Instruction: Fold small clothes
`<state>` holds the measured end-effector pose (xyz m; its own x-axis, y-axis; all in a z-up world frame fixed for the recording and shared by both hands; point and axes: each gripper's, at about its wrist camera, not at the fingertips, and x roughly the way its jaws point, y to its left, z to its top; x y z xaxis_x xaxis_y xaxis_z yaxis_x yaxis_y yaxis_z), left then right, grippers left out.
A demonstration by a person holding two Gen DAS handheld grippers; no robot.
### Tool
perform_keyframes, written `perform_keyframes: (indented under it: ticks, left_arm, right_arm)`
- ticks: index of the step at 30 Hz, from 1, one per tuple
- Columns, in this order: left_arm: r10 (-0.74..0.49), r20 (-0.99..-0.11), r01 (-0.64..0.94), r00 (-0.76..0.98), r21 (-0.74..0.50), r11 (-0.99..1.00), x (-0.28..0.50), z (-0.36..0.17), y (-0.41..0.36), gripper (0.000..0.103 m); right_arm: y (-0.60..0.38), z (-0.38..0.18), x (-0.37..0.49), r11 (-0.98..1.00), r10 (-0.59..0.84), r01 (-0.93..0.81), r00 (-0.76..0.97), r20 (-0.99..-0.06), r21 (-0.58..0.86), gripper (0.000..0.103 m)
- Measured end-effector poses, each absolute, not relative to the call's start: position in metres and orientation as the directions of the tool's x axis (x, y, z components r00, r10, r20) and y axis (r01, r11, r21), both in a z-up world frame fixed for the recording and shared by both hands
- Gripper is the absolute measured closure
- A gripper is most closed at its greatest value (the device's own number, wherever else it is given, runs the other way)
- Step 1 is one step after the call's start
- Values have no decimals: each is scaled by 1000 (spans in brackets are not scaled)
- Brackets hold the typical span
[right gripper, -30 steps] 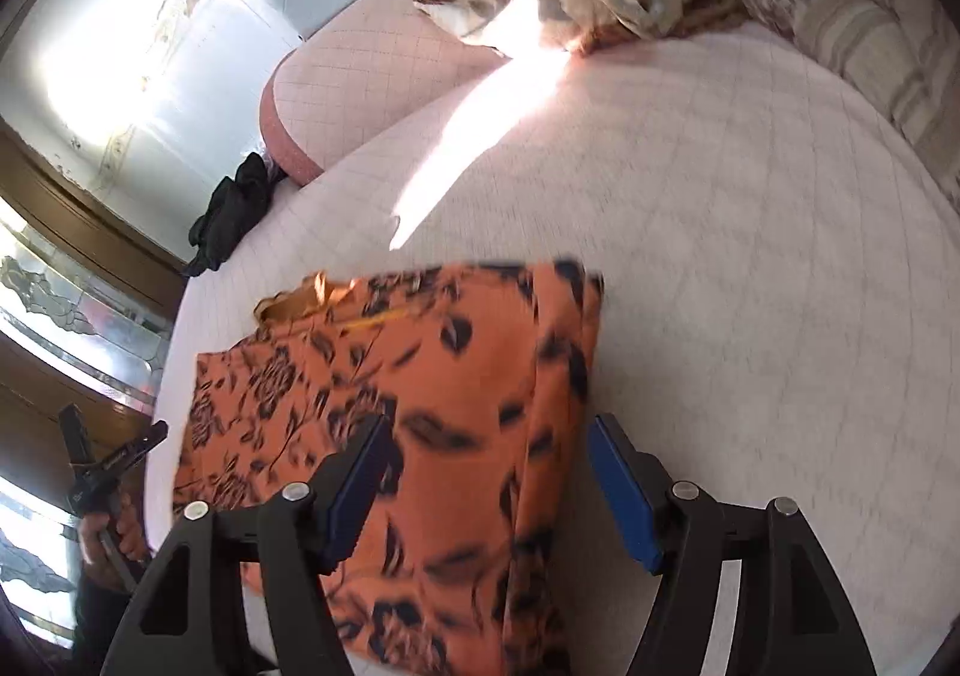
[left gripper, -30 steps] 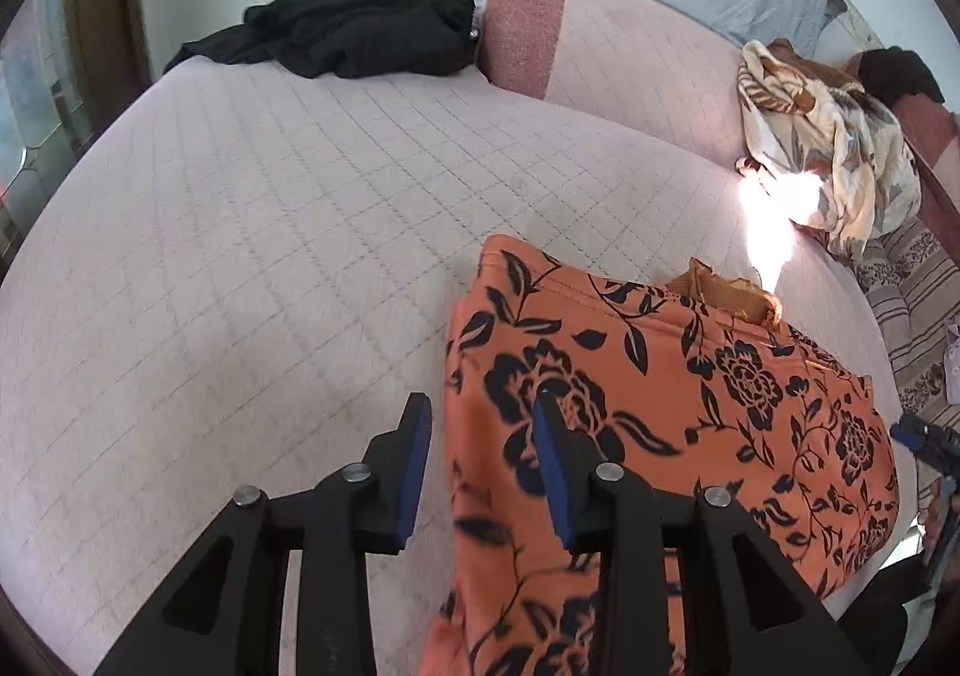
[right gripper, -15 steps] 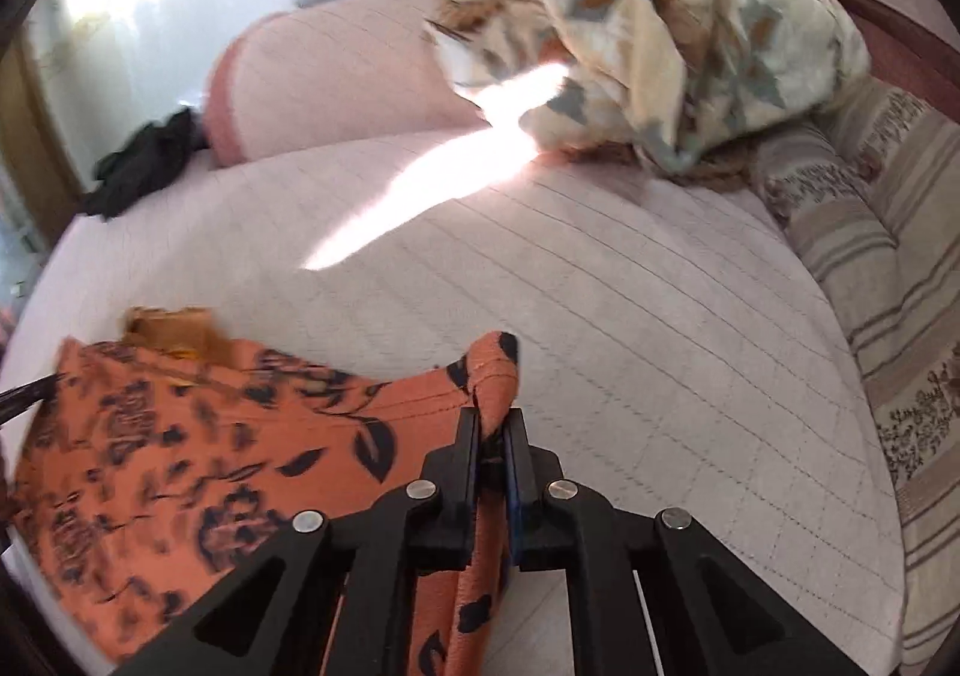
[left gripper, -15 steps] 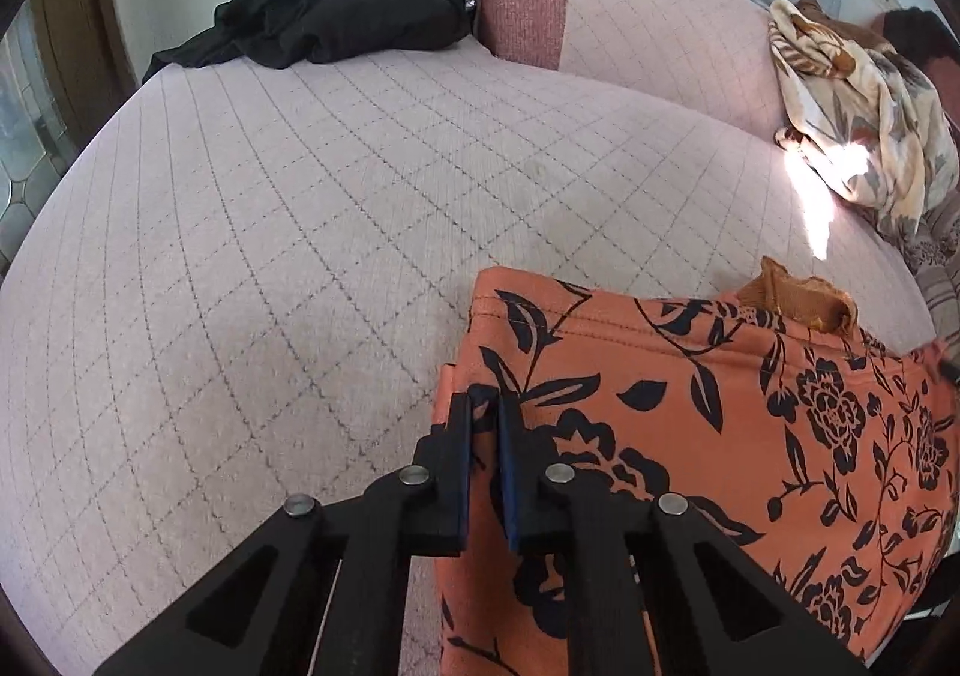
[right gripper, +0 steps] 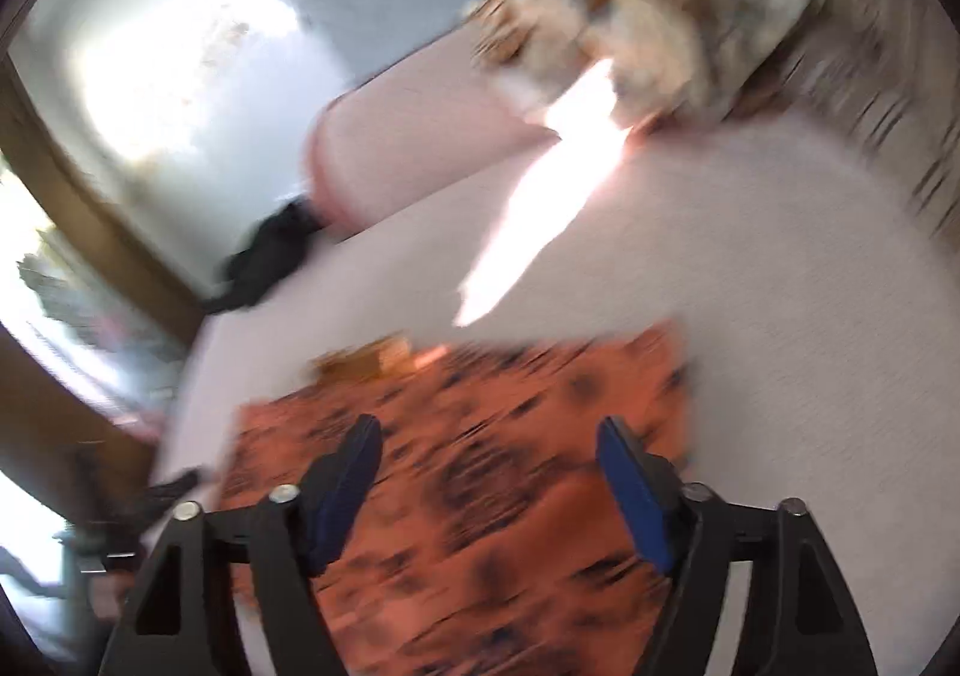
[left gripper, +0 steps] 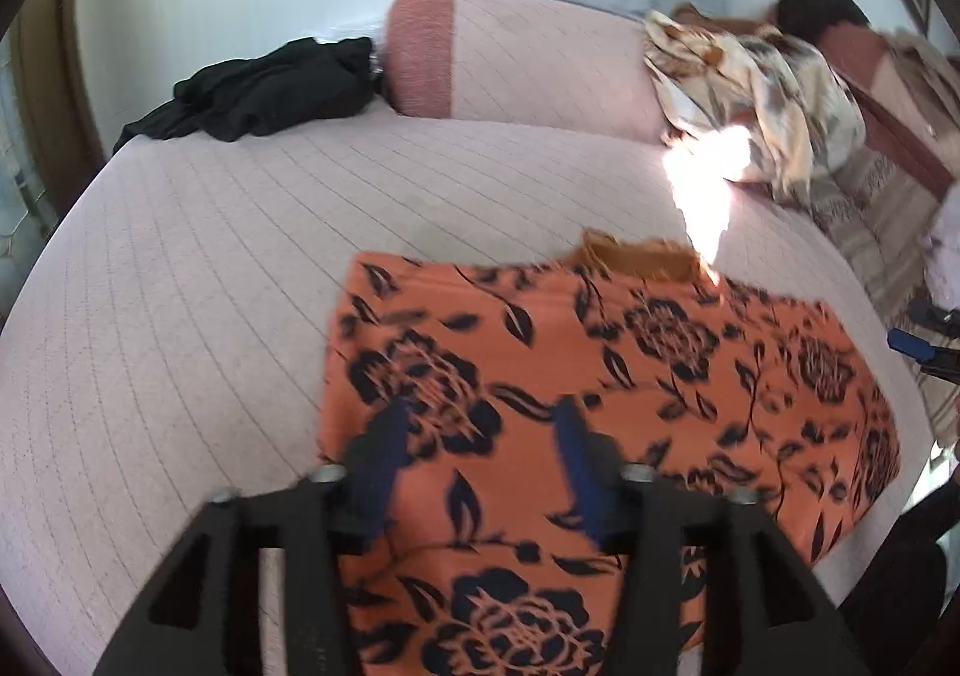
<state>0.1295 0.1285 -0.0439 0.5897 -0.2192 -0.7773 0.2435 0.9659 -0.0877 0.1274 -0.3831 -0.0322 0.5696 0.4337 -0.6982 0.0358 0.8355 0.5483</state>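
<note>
— Where's the orange cloth with black flowers [left gripper: 630,376]?
— Flat on the pink quilted bed [left gripper: 210,286], long side running between both hands.
— Holding it?
— No. The left gripper [left gripper: 480,460] and right gripper [right gripper: 486,472] have just spread their jaws and hold nothing, one above each end.

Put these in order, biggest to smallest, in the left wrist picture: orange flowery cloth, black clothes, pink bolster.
1. orange flowery cloth, though it is nearest the camera.
2. pink bolster and black clothes: they look alike, so no ranking.
</note>
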Motion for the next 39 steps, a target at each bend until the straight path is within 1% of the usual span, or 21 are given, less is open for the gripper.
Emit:
perform_keyframes:
  ticks: [2,3,4,6,7,8,9,11,12,13,14,15,17,20,23,24,27,33,36,38,39]
  left_arm:
    - [-171,-806,244,567,-34,969,133,-64,119,39]
    - [-128,-836,236,533,2,972,141,-80,116,39]
    - [-103,-861,222,498,12,975,146,-91,116,36]
    - [-128,-840,189,527,-32,981,144,-88,123,36]
    - [-122,-847,169,517,-39,985,144,-84,125,36]
    - [-123,-844,151,522,-50,987,142,-79,128,36]
    - [-130,-829,142,544,-62,988,138,-73,131,36]
    - [-119,-810,142,574,-45,989,132,-70,132,35]
    - [-92,-822,152,562,-7,988,133,-78,128,34]
    - [-69,-842,166,535,25,986,136,-90,124,33]
    - [-63,-833,174,550,40,984,136,-95,123,29]
    - [-57,-818,172,573,52,984,133,-94,122,29]
    - [-71,-821,170,567,32,985,134,-89,124,29]
    - [-90,-814,181,575,19,983,135,-92,127,28]
    - [-87,-807,181,584,25,983,134,-95,126,27]
    - [-85,-812,183,577,27,983,134,-94,126,27]
    - [-88,-810,168,580,13,986,116,-84,134,27]
    - [-127,-788,178,603,-23,984,72,-69,142,27]
    - [-88,-831,189,550,21,982,73,-87,139,27]
    - [-68,-826,201,559,55,978,71,-88,135,27]
    - [-59,-828,199,557,65,978,71,-85,133,27]
  right_arm:
    - [-370,-60,123,731,585,29,488,-647,682,22]
    - [-366,-84,128,709,623,52,421,-659,704,22]
    - [-369,-106,134,743,581,101,393,-712,662,25]
    - [-397,-133,134,687,552,233,450,-702,688,62]
    - [-407,-132,131,643,547,283,480,-686,711,62]
    - [-412,-125,128,632,533,292,509,-676,718,54]
    - [-411,-111,124,670,491,275,532,-689,690,36]
    - [-401,-90,115,704,488,197,563,-667,682,18]
    - [-392,-86,110,726,500,148,557,-663,672,17]
    - [-388,-92,115,785,448,153,529,-721,600,17]
    - [-391,-106,120,813,405,195,487,-774,548,17]
    - [-399,-118,125,788,410,253,465,-785,561,19]
    - [-404,-101,124,740,418,289,511,-751,608,17]
    - [-385,-73,137,785,454,120,556,-696,608,16]
    - [-386,-113,169,832,411,173,446,-795,527,15]
    - [-394,-130,175,811,418,209,445,-792,546,15]
    - [-394,-107,175,792,393,240,505,-769,562,15]
    - [-352,-65,121,792,444,117,563,-697,599,15]
    - [-336,-75,92,779,507,73,512,-694,623,14]
    - [-337,-115,96,797,488,134,433,-758,589,16]
    - [-348,-127,98,768,503,167,442,-743,619,17]
